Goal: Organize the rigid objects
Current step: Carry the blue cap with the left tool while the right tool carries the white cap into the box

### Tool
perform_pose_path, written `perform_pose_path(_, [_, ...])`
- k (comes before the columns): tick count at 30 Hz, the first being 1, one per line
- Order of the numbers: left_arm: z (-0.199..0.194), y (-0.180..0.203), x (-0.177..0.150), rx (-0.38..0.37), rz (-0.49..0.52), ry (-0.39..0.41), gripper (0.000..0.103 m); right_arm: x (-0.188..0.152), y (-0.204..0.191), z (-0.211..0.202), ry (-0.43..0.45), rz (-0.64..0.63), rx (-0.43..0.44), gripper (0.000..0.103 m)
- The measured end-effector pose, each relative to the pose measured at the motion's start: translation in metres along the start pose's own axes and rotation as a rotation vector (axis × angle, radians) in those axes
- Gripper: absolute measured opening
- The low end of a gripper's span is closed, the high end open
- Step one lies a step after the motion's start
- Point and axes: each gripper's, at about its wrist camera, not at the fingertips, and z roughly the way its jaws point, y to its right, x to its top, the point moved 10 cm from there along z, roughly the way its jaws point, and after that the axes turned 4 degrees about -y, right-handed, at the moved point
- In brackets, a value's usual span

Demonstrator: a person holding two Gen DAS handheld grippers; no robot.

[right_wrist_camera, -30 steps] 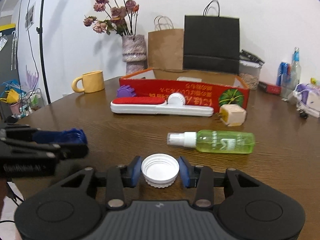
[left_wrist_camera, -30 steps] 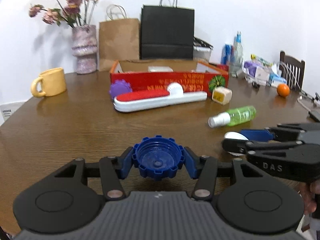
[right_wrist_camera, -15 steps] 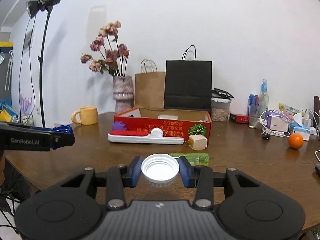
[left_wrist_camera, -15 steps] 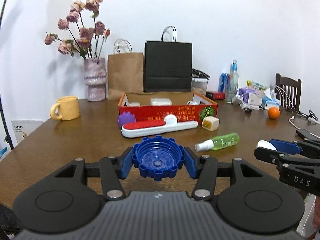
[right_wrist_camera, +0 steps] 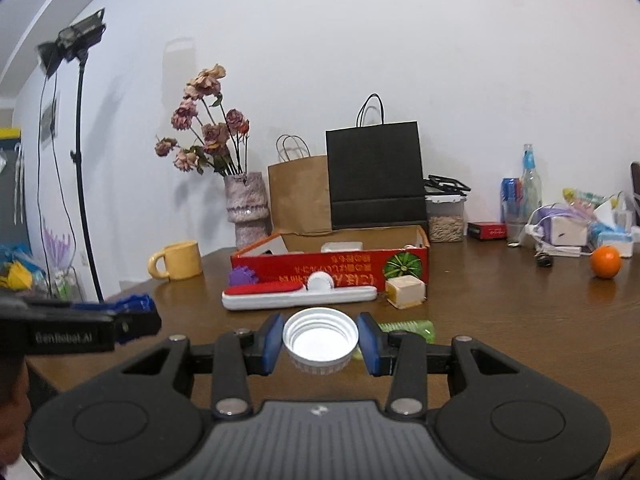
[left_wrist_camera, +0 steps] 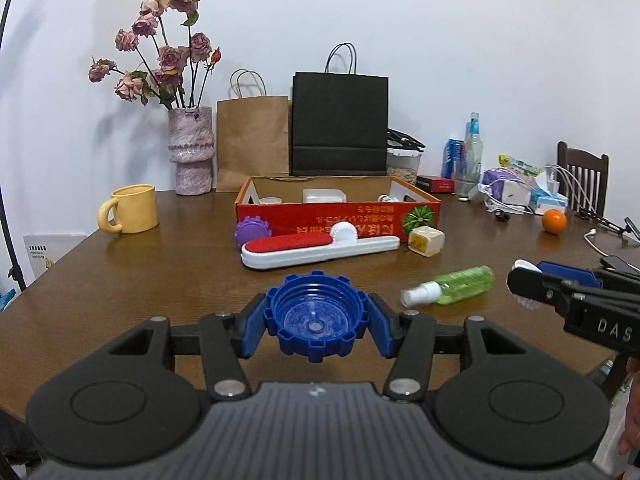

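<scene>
Both caps raised, open sides camera-ward

A plain white wall is standing behind a round brown wooden table. A dark wooden chair is sitting at the table's far right, and a black lamp stand is rising on the left.

Left gripper, right gripper: jaws clamped, level.
</scene>
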Motion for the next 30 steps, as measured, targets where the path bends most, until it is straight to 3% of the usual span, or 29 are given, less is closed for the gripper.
perform_pose_path(10, [0.081, -0.023, 0.055, 0.030, -0.004, 0.030, 0.054, 0.048, 0.023, 0.117, -0.003, 0.097, 0.060, 0.040])
perform_pose_path(16, [0.157, -0.034, 0.090, -0.002, -0.019, -0.006, 0.054, 0.058, 0.050, 0.198, -0.071, 0.113, 0.025, 0.040])
perform_pose_path(22, [0.245, -0.038, 0.146, -0.026, -0.012, -0.025, 0.054, 0.101, 0.057, 0.251, -0.021, 0.083, 0.019, 0.041])
perform_pose_path(25, [0.292, -0.039, 0.170, -0.064, -0.029, -0.070, 0.054, 0.124, 0.060, 0.284, -0.021, 0.050, 0.004, 0.041])
perform_pose_path(30, [0.367, -0.041, 0.186, -0.050, -0.039, -0.188, 0.054, 0.142, 0.076, 0.358, -0.142, 0.005, -0.097, 0.040])
